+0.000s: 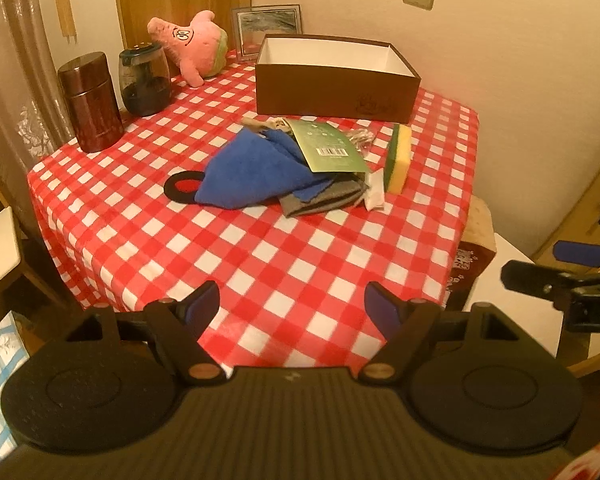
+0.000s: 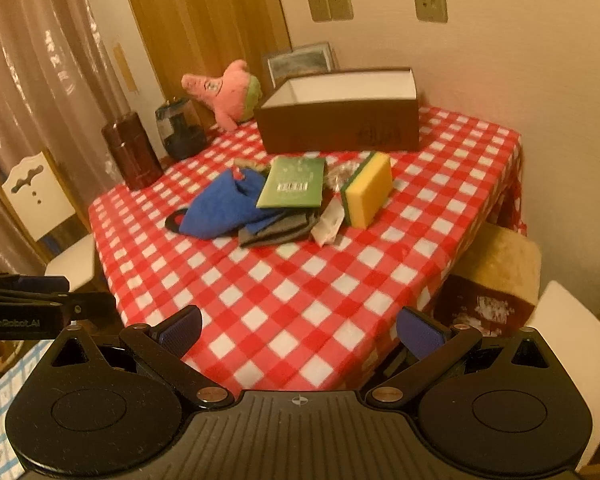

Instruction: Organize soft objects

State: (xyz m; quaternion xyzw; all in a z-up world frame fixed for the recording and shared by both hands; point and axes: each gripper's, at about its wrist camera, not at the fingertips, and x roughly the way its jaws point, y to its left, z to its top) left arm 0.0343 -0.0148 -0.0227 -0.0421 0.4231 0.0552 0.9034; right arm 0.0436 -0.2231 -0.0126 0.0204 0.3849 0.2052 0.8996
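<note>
A heap of soft things lies mid-table: a blue cloth (image 1: 252, 172) (image 2: 220, 210), a grey cloth (image 1: 320, 202) (image 2: 276, 230), a green packet (image 1: 326, 146) (image 2: 294, 182), a yellow-green sponge (image 1: 398, 160) (image 2: 368, 188) and a small white packet (image 1: 374, 192) (image 2: 328, 226). An open brown box (image 1: 336, 88) (image 2: 340, 124) stands behind the heap. A pink plush (image 1: 192, 46) (image 2: 228, 94) lies at the back left. My left gripper (image 1: 292, 306) is open and empty over the table's near edge. My right gripper (image 2: 300, 330) is open and empty, also at the near edge.
A brown canister (image 1: 90, 102) (image 2: 132, 154) and a dark glass jar (image 1: 144, 82) (image 2: 180, 128) stand at the table's left side. A picture frame (image 1: 266, 28) leans on the wall. A white chair (image 2: 52, 216) is left of the table, a cushion (image 2: 496, 268) at its right.
</note>
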